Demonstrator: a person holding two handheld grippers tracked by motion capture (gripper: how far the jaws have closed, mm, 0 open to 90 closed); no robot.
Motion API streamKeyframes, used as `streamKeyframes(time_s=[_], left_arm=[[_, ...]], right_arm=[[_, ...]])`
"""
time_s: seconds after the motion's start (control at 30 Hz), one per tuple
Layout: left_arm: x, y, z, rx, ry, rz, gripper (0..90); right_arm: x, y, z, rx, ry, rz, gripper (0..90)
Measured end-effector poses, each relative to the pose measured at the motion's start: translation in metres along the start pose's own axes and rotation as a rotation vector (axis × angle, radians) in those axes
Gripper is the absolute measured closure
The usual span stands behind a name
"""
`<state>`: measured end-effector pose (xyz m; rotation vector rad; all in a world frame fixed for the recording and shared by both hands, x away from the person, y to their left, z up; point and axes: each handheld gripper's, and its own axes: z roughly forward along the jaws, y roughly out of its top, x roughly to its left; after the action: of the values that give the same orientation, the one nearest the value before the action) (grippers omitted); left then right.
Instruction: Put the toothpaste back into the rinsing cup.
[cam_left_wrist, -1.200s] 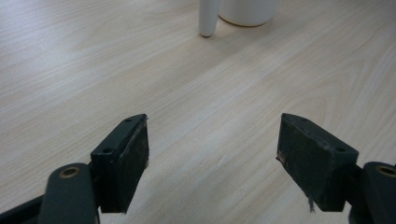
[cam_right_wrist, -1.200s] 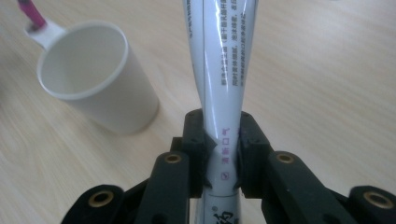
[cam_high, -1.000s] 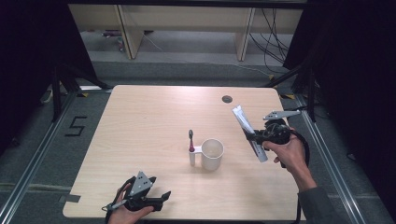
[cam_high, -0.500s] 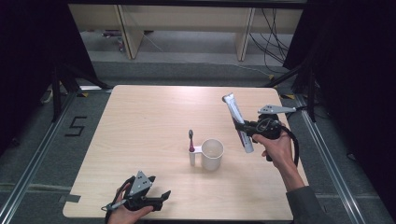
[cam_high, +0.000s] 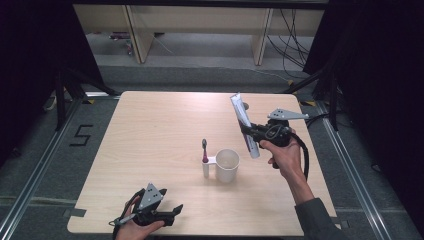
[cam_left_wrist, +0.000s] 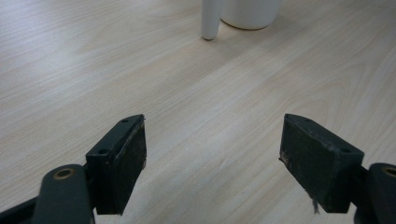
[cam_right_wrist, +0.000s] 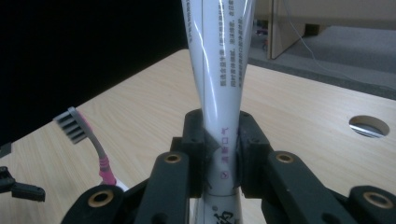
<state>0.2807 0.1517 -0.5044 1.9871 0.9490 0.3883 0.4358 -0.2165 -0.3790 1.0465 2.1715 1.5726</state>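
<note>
— At right of centre in the high view, what do the right tongs hold?
— They're clamped on a white toothpaste tube, lifted off the desk.
— And lower left?
— The left tongs stand apart, holding nothing, near the desk's front edge; a cup and toothbrush sit mid-frame.

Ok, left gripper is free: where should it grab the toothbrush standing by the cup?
Grip the toothbrush on its pink neck just below the bristle head, coming from above with the open left gripper. It stands upright in a white holder that touches the cup, so the lower handle is shrouded and the cup blocks that side.
</note>
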Motion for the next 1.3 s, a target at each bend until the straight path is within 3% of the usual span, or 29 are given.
streamKeyframes(time_s=[0.13, 0.17, 0.27, 0.37, 0.43, 0.53, 0.73, 0.8, 0.83, 1.0, 1.03, 1.07, 1.3], left_arm=[[0.0, 0.0, 0.0, -0.003, 0.005, -0.004, 22.8], [0.0, 0.0, 0.0, -0.004, 0.002, -0.005, 22.8], [0.0, 0.0, 0.0, -0.002, 0.0, -0.002, 22.8], [0.0, 0.0, 0.0, -0.003, 0.001, -0.004, 22.8], [0.0, 0.0, -0.001, -0.004, 0.002, -0.002, 22.8], [0.0, 0.0, -0.001, -0.005, 0.004, -0.004, 22.8], [0.0, 0.0, -0.001, -0.008, 0.0, -0.002, 22.8], [0.0, 0.0, -0.001, -0.009, -0.001, -0.003, 22.8], [0.0, 0.0, -0.001, -0.011, 0.0, -0.006, 22.8], [0.0, 0.0, -0.002, -0.007, -0.001, -0.001, 22.8], [0.0, 0.0, -0.001, -0.01, -0.001, -0.003, 22.8], [0.0, 0.0, -0.001, -0.008, 0.0, -0.003, 22.8], [0.001, 0.0, -0.002, 0.005, 0.002, 0.009, 22.8]], right_arm=[[0.006, 0.001, 0.008, -0.007, 0.005, -0.014, 76.9], [0.01, 0.0, 0.009, 0.001, 0.006, 0.018, 76.9], [0.012, -0.001, 0.016, -0.009, 0.022, -0.016, 76.9], [0.018, -0.003, 0.021, -0.009, 0.033, 0.009, 76.9], [0.019, -0.003, 0.025, -0.02, 0.03, -0.023, 77.0], [0.025, -0.004, 0.03, -0.023, 0.048, 0.008, 77.0], [0.029, -0.01, 0.038, -0.043, 0.052, -0.026, 77.1], [0.031, -0.012, 0.04, -0.03, 0.058, -0.001, 77.1], [0.03, -0.013, 0.041, -0.044, 0.053, -0.031, 77.1], [0.034, -0.019, 0.043, -0.036, 0.062, -0.008, 77.1], [0.033, -0.019, 0.044, -0.048, 0.059, -0.037, 77.1], [0.034, -0.021, 0.044, -0.043, 0.071, -0.01, 77.0], [0.035, -0.029, 0.047, -0.059, 0.075, -0.038, 77.1]])
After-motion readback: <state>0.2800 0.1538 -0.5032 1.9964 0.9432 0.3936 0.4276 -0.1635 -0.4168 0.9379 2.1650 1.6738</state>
